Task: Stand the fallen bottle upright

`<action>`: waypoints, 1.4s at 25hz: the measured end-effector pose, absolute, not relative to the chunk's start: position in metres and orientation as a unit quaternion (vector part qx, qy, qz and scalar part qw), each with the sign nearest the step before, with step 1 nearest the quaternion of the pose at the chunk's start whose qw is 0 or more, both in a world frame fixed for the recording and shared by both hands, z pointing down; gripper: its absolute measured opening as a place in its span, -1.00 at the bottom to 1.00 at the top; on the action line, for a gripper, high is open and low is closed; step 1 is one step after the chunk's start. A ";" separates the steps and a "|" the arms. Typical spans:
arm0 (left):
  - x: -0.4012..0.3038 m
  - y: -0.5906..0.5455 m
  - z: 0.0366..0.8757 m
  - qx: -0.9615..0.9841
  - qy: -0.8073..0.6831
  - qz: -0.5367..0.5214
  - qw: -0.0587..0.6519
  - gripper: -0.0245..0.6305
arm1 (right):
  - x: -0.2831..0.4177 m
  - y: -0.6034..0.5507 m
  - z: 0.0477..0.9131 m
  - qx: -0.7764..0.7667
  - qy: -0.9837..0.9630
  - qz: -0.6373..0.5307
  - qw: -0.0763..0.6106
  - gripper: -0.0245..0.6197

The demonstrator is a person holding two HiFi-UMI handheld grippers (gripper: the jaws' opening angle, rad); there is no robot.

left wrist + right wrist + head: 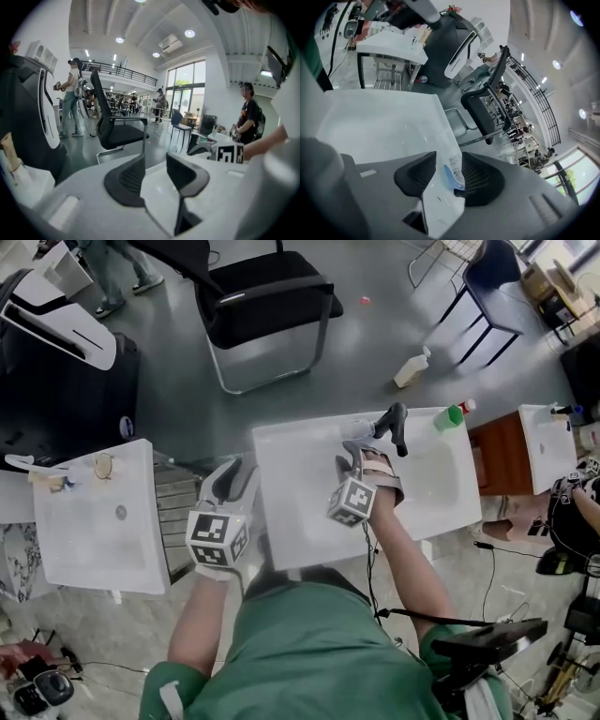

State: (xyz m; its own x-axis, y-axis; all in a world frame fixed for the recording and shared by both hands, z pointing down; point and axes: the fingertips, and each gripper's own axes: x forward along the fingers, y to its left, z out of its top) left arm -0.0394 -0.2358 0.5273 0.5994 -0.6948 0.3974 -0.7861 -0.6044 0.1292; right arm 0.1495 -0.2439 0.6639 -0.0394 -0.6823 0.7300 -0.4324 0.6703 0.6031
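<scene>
I take the white table [300, 479] as my landmark. My right gripper [375, 434] reaches over the far side of this table and points down at a slant. In the right gripper view its jaws stand moderately apart, and the clear bottle [449, 179] is between them. The bottle's label [456, 162] lies close against one pad, while a small gap shows at the other pad, so I do not see the pads pressing on it. In the head view the clear bottle [357, 427] is on the table near the middle of its far edge, just beside the tips of this gripper. There it looks low and long, as if it lies on its side, but it is see-through and I cannot say this for sure.

My left gripper [230, 476] hangs just off the left edge of the table, well apart from the bottle. In the left gripper view its jaws [154, 174] are apart and nothing is between them; only the white top of the table shows behind them.

A green bottle [449, 417] is at the far right corner of the table. A white bottle [411, 368] lies on the floor beyond the far edge of the table. A black chair [267, 296] stands further beyond that edge.
</scene>
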 end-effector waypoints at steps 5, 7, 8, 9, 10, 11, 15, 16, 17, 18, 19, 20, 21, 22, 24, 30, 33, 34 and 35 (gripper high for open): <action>-0.060 -0.244 0.534 0.878 -0.426 0.165 0.144 -0.49 | 0.152 -0.259 0.690 0.336 -0.677 -0.136 0.640 -0.36; -0.067 -0.247 0.538 0.875 -0.430 0.166 0.149 -0.49 | 0.154 -0.270 0.697 0.334 -0.664 -0.151 0.652 -0.35; -0.070 -0.248 0.539 0.874 -0.431 0.166 0.151 -0.49 | 0.155 -0.274 0.700 0.331 -0.657 -0.156 0.659 -0.35; -0.072 -0.249 0.540 0.873 -0.432 0.167 0.153 -0.49 | 0.155 -0.278 0.703 0.326 -0.653 -0.159 0.665 -0.35; -0.074 -0.250 0.541 0.873 -0.433 0.167 0.154 -0.49 | 0.157 -0.280 0.707 0.320 -0.649 -0.158 0.672 -0.35; -0.076 -0.250 0.542 0.872 -0.433 0.167 0.155 -0.49 | 0.159 -0.282 0.713 0.311 -0.644 -0.156 0.681 -0.35; -0.081 -0.251 0.547 0.871 -0.434 0.167 0.157 -0.49 | 0.162 -0.290 0.725 0.283 -0.638 -0.144 0.701 -0.35; -0.083 -0.251 0.548 0.871 -0.434 0.167 0.157 -0.49 | 0.163 -0.292 0.728 0.273 -0.636 -0.140 0.708 -0.35; -0.085 -0.251 0.548 0.870 -0.436 0.167 0.157 -0.49 | 0.162 -0.293 0.729 0.264 -0.634 -0.136 0.714 -0.35; -0.087 -0.251 0.547 0.870 -0.437 0.167 0.158 -0.49 | 0.162 -0.295 0.730 0.254 -0.633 -0.134 0.719 -0.34; -0.090 -0.250 0.545 0.869 -0.439 0.166 0.158 -0.49 | 0.161 -0.296 0.731 0.246 -0.632 -0.132 0.723 -0.33; -0.092 -0.250 0.544 0.868 -0.442 0.166 0.157 -0.49 | 0.160 -0.297 0.732 0.237 -0.631 -0.129 0.727 -0.32; -0.095 -0.249 0.542 0.867 -0.444 0.166 0.157 -0.49 | 0.161 -0.298 0.733 0.229 -0.629 -0.126 0.732 -0.32; -0.099 -0.248 0.540 0.866 -0.446 0.166 0.156 -0.49 | 0.161 -0.298 0.735 0.221 -0.627 -0.122 0.737 -0.30; -0.107 -0.246 0.538 0.863 -0.451 0.166 0.155 -0.49 | 0.161 -0.300 0.739 0.208 -0.624 -0.115 0.744 -0.28; -0.130 -0.233 0.541 0.851 -0.471 0.168 0.160 -0.50 | 0.160 -0.306 0.744 0.198 -0.632 -0.104 0.742 -0.28; -0.138 -0.227 0.541 0.847 -0.476 0.169 0.163 -0.50 | 0.158 -0.306 0.742 0.206 -0.630 -0.114 0.740 -0.26; -0.139 -0.225 0.541 0.847 -0.477 0.168 0.164 -0.51 | 0.157 -0.306 0.741 0.210 -0.630 -0.118 0.738 -0.26; -0.139 -0.224 0.540 0.847 -0.477 0.167 0.164 -0.51 | 0.157 -0.305 0.740 0.215 -0.632 -0.122 0.735 -0.26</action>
State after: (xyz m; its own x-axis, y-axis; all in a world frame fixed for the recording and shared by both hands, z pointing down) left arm -0.1389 -0.2242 0.5403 0.4893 -0.7530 0.4400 -0.8629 -0.4913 0.1187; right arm 0.1569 -0.3052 0.7403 0.1720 -0.4515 0.8755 -0.0930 0.8774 0.4707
